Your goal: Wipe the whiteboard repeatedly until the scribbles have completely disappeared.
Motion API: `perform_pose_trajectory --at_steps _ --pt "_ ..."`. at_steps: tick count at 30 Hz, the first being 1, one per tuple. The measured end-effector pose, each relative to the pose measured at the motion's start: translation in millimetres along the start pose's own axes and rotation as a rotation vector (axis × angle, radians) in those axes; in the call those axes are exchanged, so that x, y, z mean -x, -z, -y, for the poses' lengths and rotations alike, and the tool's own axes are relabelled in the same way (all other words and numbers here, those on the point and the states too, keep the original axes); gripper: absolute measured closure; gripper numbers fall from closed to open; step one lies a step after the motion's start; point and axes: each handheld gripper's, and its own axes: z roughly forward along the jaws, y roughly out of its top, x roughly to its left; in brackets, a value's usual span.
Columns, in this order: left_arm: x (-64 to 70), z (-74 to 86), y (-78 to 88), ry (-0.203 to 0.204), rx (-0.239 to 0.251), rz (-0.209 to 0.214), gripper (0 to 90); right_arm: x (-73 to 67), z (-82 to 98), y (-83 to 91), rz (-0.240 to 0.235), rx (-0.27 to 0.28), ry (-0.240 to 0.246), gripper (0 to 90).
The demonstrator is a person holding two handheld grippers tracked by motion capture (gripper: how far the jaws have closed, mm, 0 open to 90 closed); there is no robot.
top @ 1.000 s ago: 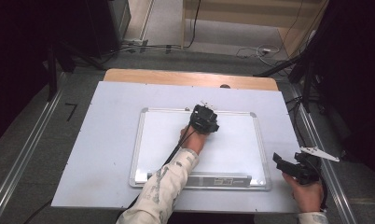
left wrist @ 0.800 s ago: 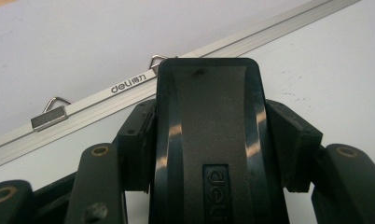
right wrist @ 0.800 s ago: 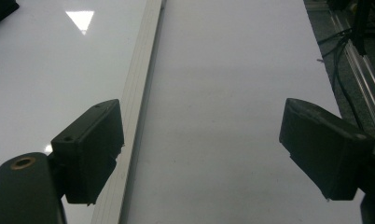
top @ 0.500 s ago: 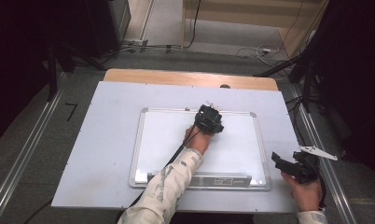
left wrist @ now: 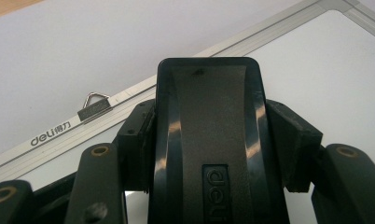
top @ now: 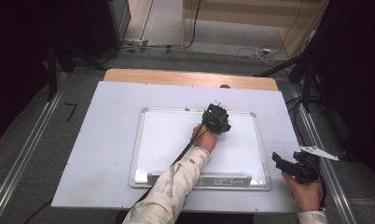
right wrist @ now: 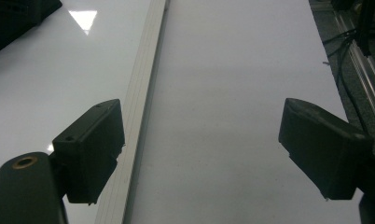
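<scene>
A white board [top: 167,140] with a silver frame lies flat in the middle of the table. My left gripper [top: 217,117] rests on its upper right part, close to the top edge. In the left gripper view that gripper [left wrist: 209,135] is shut on a black board eraser [left wrist: 209,102] marked "deli", whose flat back faces the camera. The board's top frame [left wrist: 129,95] with a small hanger clip [left wrist: 94,105] runs just beyond the eraser. My right gripper [top: 281,163] hovers off the board's lower right corner, open and holding nothing [right wrist: 204,140]; the board's right frame [right wrist: 143,93] passes by its left jaw.
The board lies on a pale grey table top [top: 106,121] with a wooden strip [top: 185,78] along the far edge. Metal rails [top: 325,154] run along both sides of the table. Cables [top: 265,49] lie on the floor behind.
My left gripper has slid the eraser a little to the right along the board's upper part. The right gripper has hardly moved.
</scene>
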Motion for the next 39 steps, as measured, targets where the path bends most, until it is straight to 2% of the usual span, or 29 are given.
perform_pose_trajectory --at_steps 11,23,30,39 --pt "4.8 -5.4 -5.5 -0.009 0.0 0.0 40.9 0.7 -0.1 0.1 -0.002 0.0 -0.003 13.0" --pt "2.7 1.2 0.8 -0.015 0.001 0.019 40.8 1.2 0.4 1.3 0.003 -0.001 -0.002 13.0" --pt "-8.2 8.0 7.5 -0.01 -0.006 0.015 40.8 0.9 1.0 1.6 0.006 -0.006 -0.005 13.0" --pt "-33.0 20.4 18.8 0.016 -0.009 -0.005 40.8 1.2 1.7 1.9 0.013 -0.007 -0.001 13.0"
